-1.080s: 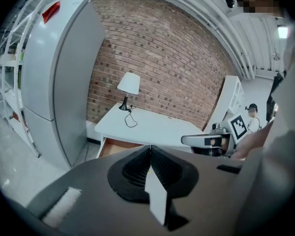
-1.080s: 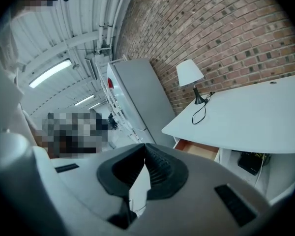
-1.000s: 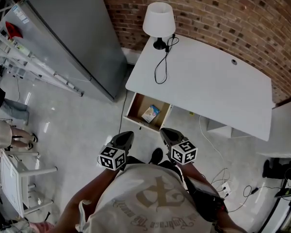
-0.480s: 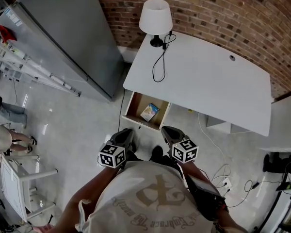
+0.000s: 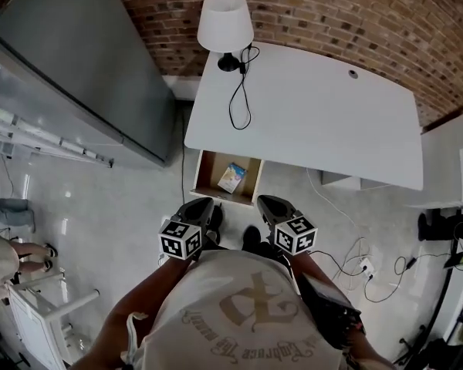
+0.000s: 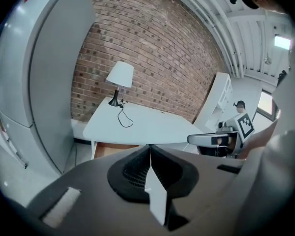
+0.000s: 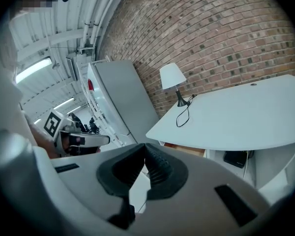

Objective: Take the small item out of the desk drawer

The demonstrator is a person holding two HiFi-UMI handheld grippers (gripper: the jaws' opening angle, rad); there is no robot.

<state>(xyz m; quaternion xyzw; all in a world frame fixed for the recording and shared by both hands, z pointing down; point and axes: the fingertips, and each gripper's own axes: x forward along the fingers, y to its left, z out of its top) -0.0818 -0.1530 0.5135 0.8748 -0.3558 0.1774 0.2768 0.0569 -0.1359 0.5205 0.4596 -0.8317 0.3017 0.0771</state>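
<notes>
While both tools hang close to the person's body, the small packet (image 5: pixel 231 177) lies flat inside the open drawer (image 5: pixel 213 173), toward its right side, and the drawer reaches out from under the front edge of the white counter (image 5: pixel 316 122). The left tool (image 5: pixel 199 205) has its jaws pressed fully together with nothing between them, and the right tool (image 5: pixel 268 204) also shows its jaws meeting at the tips, empty. Both are just in front of the drawer, apart from it and from the packet. I think the task is at the beginning: the drawer is already open, but the packet is not yet touched. Several things could go wrong from here. If a tool comes down with the jaws shut, it will only push the packet toward the back, under the counter. Because the packet looks thin and flat, the jaws may slide over it or catch only a corner, and it could drop back. The packet is also near the right wall, so a wide jaw may knock that wall or the counter edge above.
</notes>
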